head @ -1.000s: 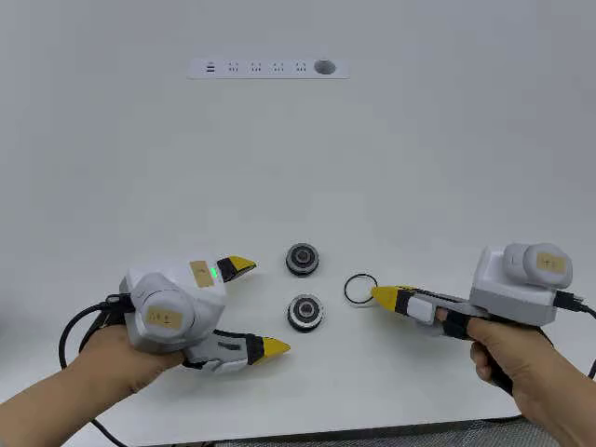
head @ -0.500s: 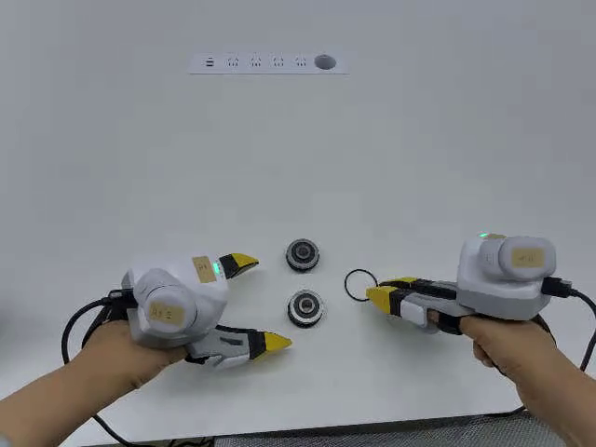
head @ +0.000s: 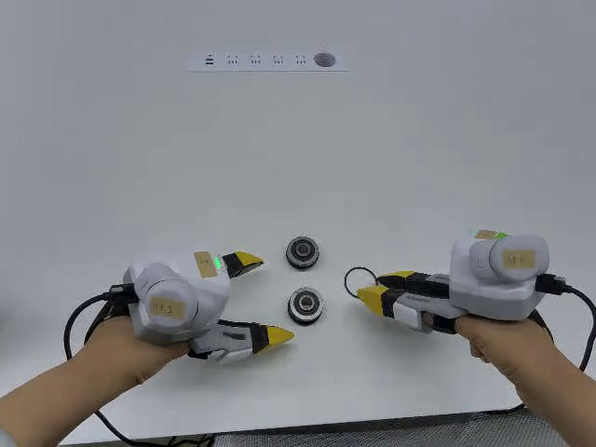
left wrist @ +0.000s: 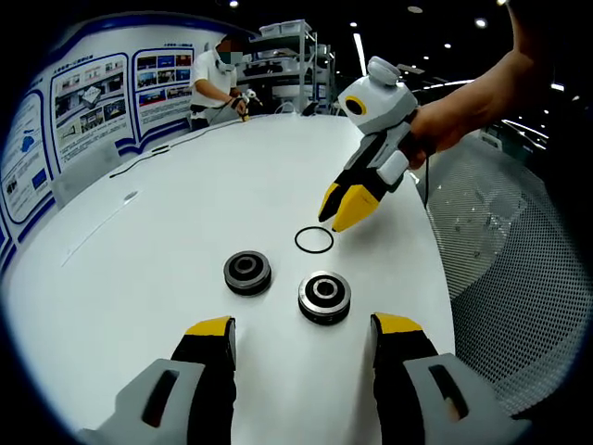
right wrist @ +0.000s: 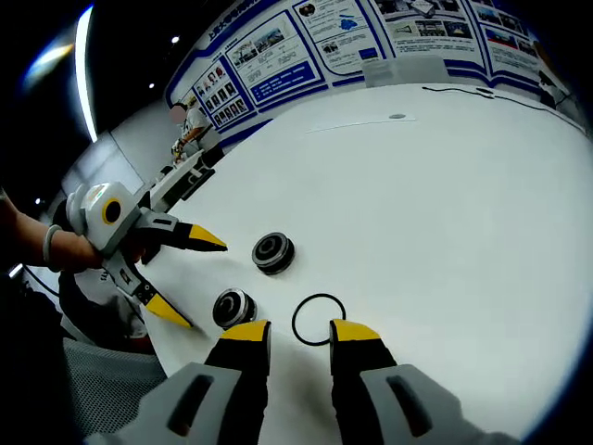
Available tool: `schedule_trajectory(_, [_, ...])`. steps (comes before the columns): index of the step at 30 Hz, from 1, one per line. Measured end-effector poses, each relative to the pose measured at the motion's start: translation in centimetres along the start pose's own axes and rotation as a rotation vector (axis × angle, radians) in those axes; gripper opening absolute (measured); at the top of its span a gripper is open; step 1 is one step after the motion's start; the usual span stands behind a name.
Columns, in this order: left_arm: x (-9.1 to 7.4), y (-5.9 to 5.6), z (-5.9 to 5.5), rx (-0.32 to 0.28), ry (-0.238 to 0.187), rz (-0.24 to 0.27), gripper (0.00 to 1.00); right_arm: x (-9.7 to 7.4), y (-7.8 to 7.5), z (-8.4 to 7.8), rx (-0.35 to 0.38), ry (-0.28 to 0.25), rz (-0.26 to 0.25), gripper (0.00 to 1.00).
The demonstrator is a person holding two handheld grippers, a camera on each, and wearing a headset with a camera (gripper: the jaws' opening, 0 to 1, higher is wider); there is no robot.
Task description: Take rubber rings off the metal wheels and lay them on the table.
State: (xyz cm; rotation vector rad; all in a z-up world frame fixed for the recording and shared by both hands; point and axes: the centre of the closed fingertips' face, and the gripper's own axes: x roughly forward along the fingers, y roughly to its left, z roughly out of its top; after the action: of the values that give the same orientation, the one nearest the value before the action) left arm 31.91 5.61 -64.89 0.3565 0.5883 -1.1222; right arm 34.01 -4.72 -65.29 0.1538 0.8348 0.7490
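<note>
Jaws: left gripper point(head: 263, 298) spread wide, nothing between the tips. Right gripper point(head: 380, 289) at a narrow gap, nothing held.

Items, L to R, head view:
- Left gripper, qty 1. Two tan stickers point(head: 166, 307) on the housing, writing too small to read; green light lit. Black cable point(head: 79, 321) loops off its L side.
- Metal wheels, qty 2, lying flat and apart from each other. Far wheel point(head: 302, 252) is just R of the upper left jaw tip. Near wheel point(head: 305, 304) lies just ahead of the gap between the left jaws.
- Rubber ring point(head: 360, 282), qty 1, black, loose and flat on the table point(head: 419, 168), R of both wheels. Right gripper tips sit at its near edge; cannot tell if they touch it.
- Right gripper, qty 1. Tan stickers, unreadable; green light lit.

Back of table: white power strip point(head: 268, 61), qty 1, no legible brand.
Wall posters point(right wrist: 306, 46) in the right gripper view, text not legible.

Room: near table edge runs just under both hands. Wide bare surface between wheels and power strip, and to both sides.
</note>
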Motion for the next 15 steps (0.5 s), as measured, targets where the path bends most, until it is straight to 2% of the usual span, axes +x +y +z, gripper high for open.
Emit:
schedule_trajectory(6, [0.2,-0.4,0.6,0.012,-0.005,-0.011,0.49,0.2,0.9,0.2,0.026,-0.019,0.036,0.29])
schedule_trajectory(15, [0.8,-0.8,1.6,0.023,-0.015,-0.034,0.39,0.5,1.6,0.0,0.049,-0.025,0.057,0.30])
